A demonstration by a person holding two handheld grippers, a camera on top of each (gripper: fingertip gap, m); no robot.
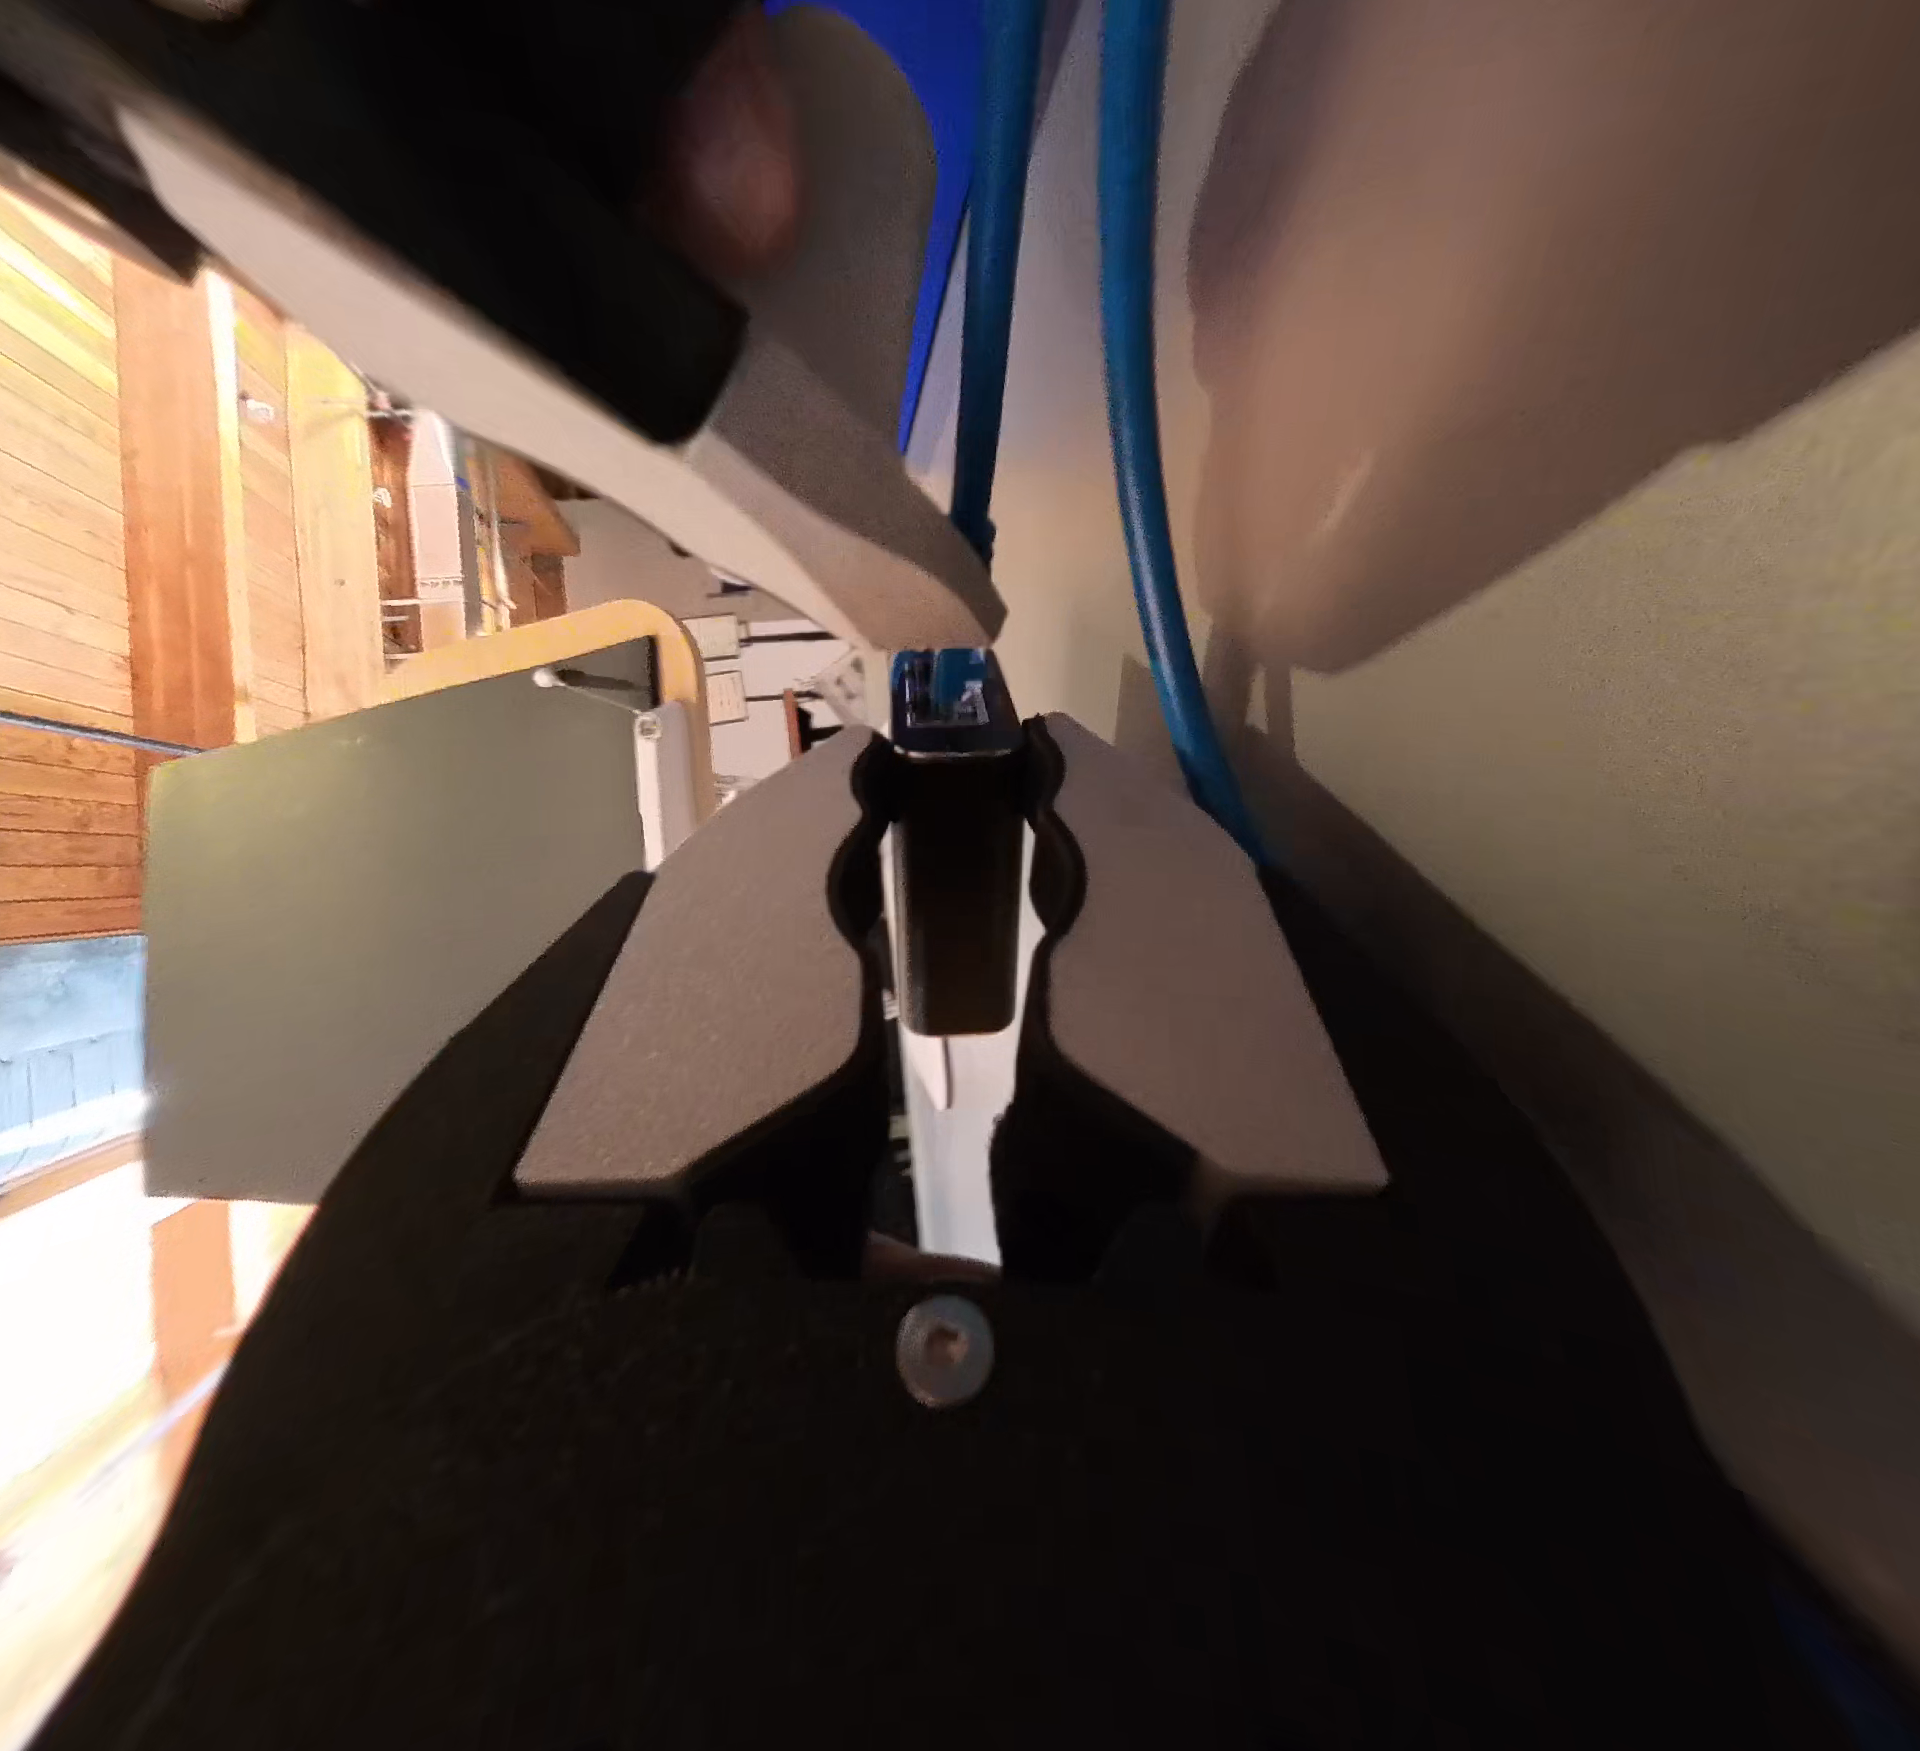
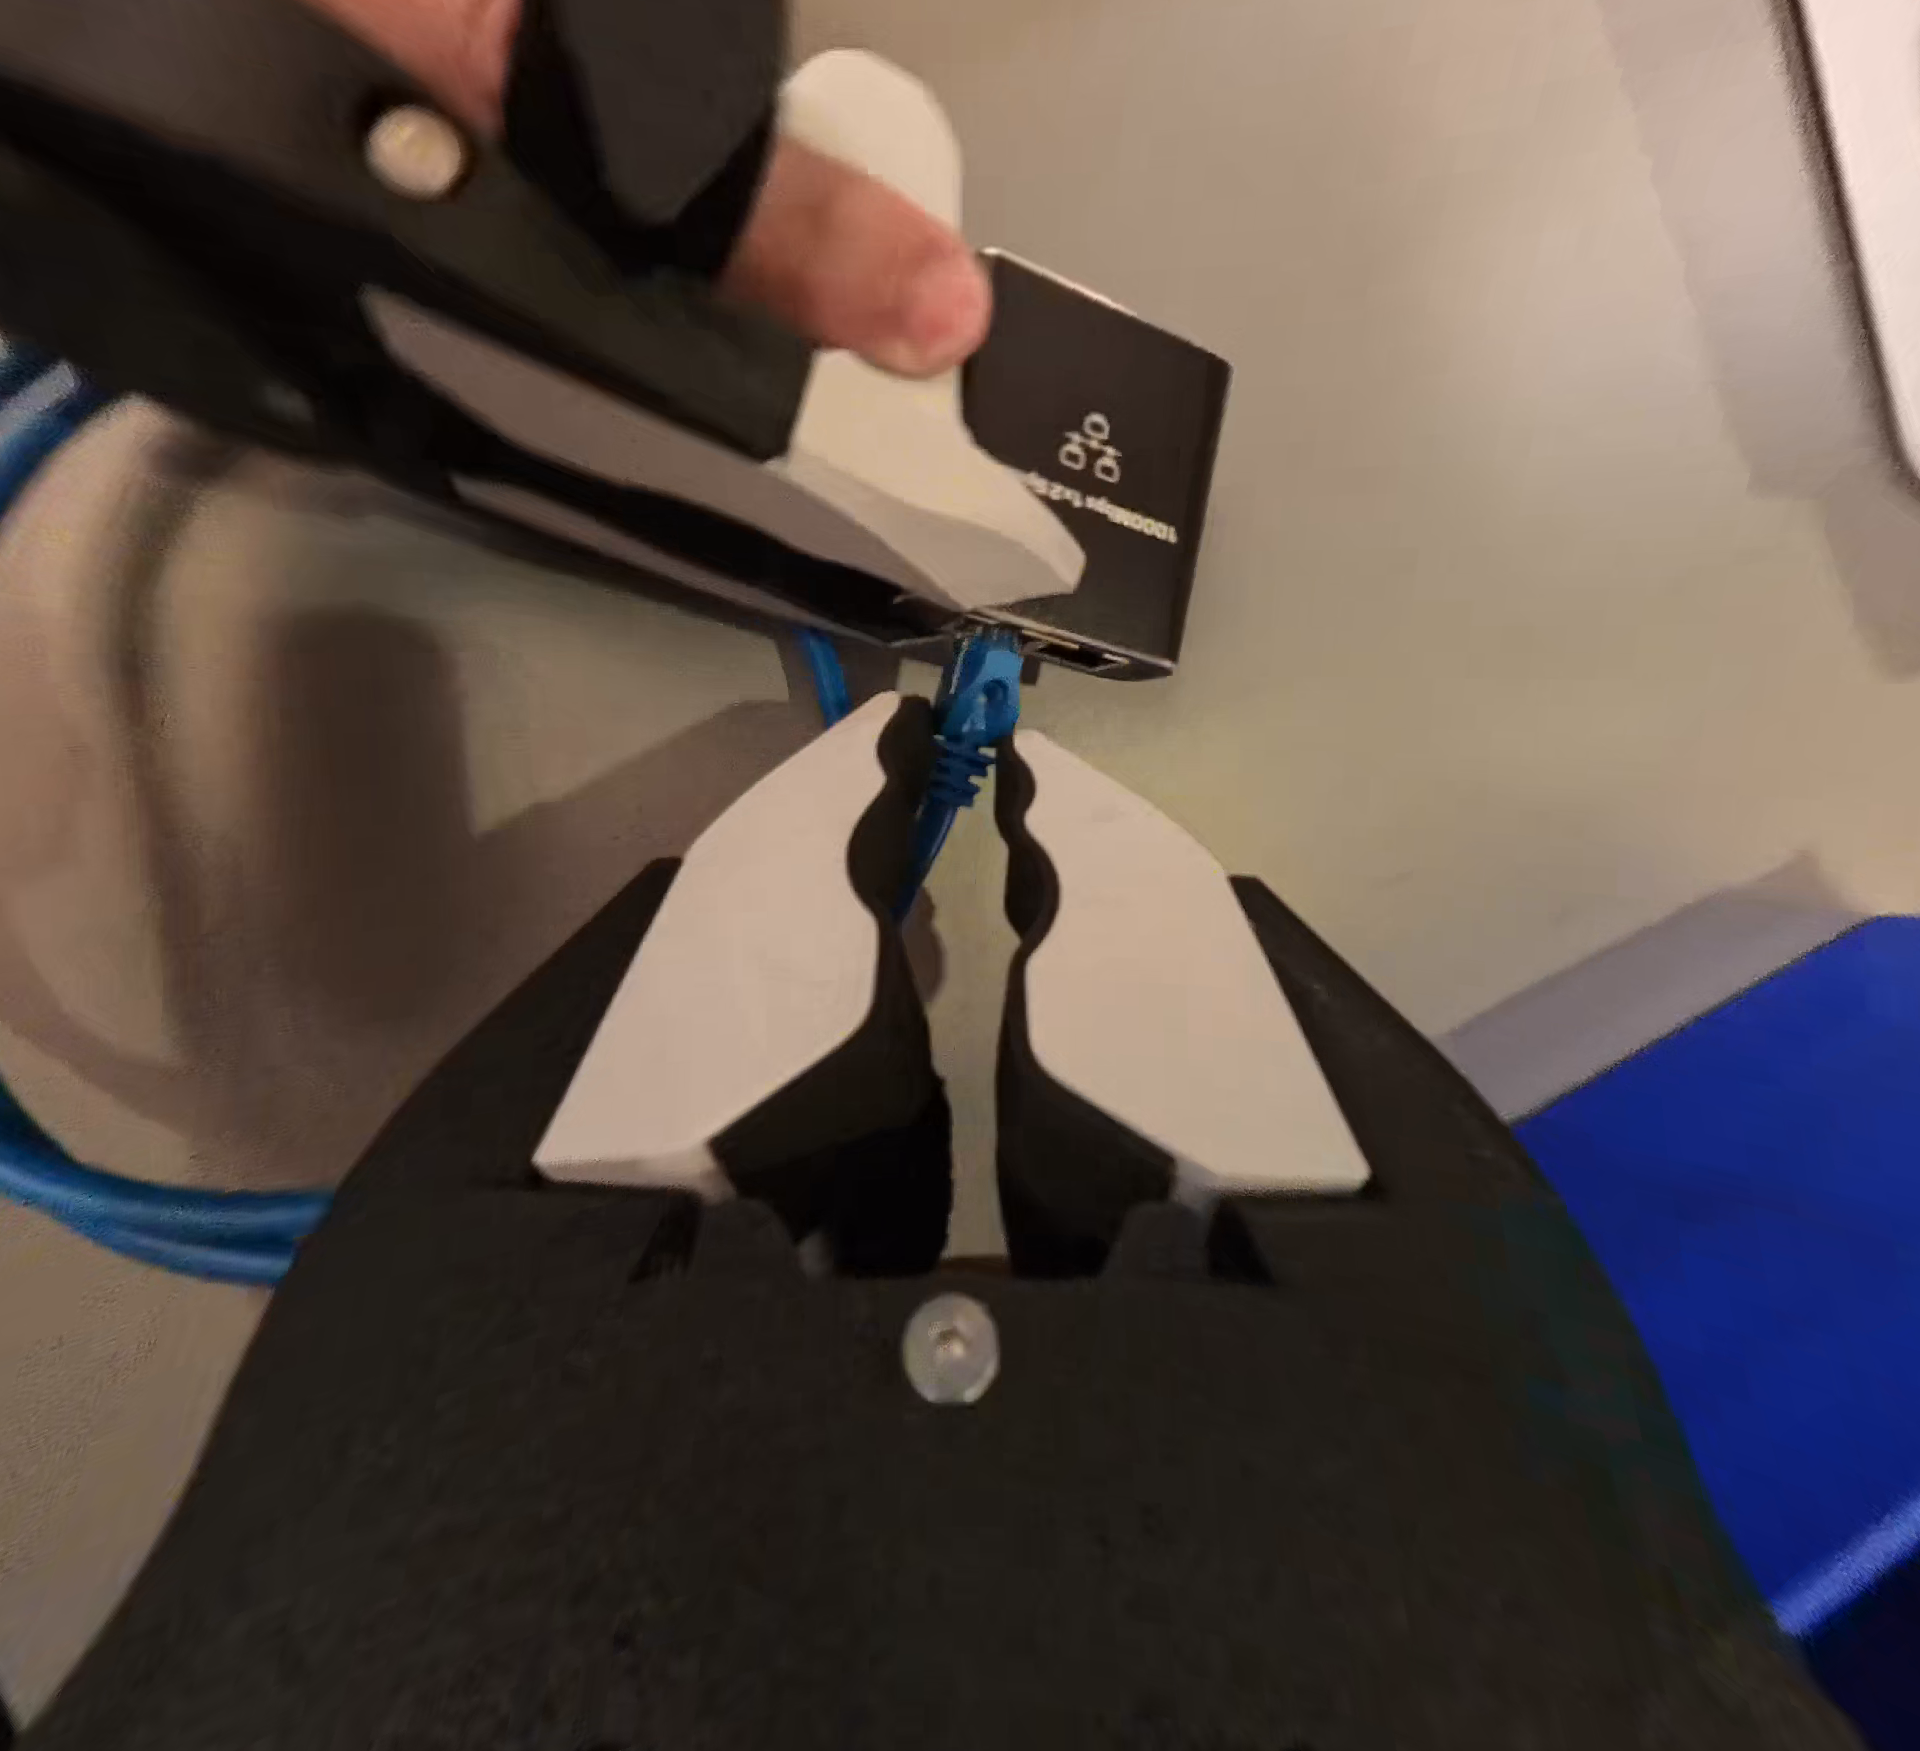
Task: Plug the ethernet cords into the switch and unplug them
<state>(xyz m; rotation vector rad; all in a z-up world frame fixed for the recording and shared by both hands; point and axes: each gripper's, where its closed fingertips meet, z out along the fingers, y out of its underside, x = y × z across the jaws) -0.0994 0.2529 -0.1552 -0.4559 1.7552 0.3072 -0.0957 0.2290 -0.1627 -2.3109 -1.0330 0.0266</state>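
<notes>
Blue cord plug (image 2: pixel 975 709) points into switch (image 2: pixel 1101 454) | right claw (image 2: pixel 961 745) pinches plug | left claw (image 1: pixel 956 766) clamps switch

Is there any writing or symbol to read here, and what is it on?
Small black rectangular switch box: one line of white print along its edge, partly covered; not quoted here.
Same box: a white pictogram of linked little boxes.
Blue ethernet plug: no print visible.
</notes>
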